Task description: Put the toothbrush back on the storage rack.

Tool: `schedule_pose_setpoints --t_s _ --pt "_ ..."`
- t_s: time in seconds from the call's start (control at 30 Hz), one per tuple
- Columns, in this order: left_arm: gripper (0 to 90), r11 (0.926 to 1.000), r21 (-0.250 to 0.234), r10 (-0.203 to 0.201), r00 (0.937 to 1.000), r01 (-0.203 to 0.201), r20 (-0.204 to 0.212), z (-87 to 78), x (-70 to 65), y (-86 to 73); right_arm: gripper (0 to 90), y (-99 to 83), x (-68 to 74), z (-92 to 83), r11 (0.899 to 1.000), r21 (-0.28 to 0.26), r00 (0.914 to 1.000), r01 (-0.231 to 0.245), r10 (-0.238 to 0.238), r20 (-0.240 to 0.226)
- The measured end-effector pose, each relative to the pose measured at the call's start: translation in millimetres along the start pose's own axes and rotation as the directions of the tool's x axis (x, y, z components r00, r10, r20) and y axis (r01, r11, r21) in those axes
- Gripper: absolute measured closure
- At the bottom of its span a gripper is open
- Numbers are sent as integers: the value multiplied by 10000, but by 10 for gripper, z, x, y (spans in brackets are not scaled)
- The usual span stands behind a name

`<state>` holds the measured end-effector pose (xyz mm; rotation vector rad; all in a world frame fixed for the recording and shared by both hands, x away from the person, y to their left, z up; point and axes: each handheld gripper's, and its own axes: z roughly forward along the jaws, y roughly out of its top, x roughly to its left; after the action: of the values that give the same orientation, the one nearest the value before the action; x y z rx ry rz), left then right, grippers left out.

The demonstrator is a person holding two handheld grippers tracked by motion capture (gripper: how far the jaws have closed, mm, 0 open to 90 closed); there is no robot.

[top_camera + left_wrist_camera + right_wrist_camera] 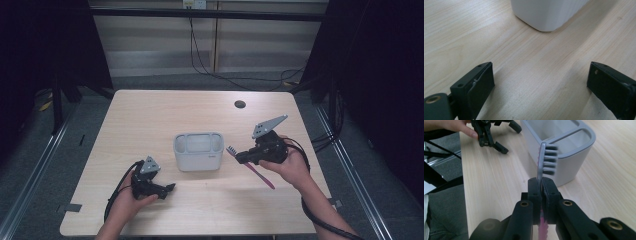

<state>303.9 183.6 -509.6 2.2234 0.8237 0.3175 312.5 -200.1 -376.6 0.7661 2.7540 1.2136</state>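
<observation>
A toothbrush (pixel 251 164) with a pink handle, grey neck and dark bristles hangs above the table to the right of a white holder (pixel 198 151) with several compartments. My right gripper (pixel 239 159) is shut on the toothbrush neck. In the right gripper view the bristle head (pixel 547 158) sticks up past the closed pads (pixel 534 191), right in front of the holder (pixel 571 157). My left gripper (pixel 171 188) rests low at the table's front left, open and empty. The left gripper view has its fingers (pixel 480 85) wide apart over bare wood, with the holder's corner (pixel 546 15) beyond.
The wooden table (pixel 150 115) has a dark round hole (pixel 240 104) near its far edge. Cables trail on the floor behind the table and from each gripper. In the right gripper view the left gripper (pixel 492 132) lies farther off beside a hand.
</observation>
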Motion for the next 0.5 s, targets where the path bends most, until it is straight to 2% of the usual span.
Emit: schedule_pose_setpoints --t_s 0.2,0.23,0.33,0.37,0.5 --pt "68 10000 -1 1 10000 -1 3 0 0 0 862 28 -27 -53 9985 -524 9998 -170 175 89" --pt "69 10000 0 5 10000 -5 2 0 1 0 862 43 -35 -76 9968 -757 9996 -238 251 158" --pt "69 10000 -2 -3 10000 3 3 0 0 0 862 59 -43 -101 9949 -975 9992 -268 295 263" --pt "69 10000 -2 -1 10000 1 2 0 0 0 862 78 -55 -132 9913 -1272 9986 -335 384 361" --pt "69 10000 -2 -1 10000 1 0 0 0 0 862 102 -68 -170 9866 -1575 9971 -421 515 565"
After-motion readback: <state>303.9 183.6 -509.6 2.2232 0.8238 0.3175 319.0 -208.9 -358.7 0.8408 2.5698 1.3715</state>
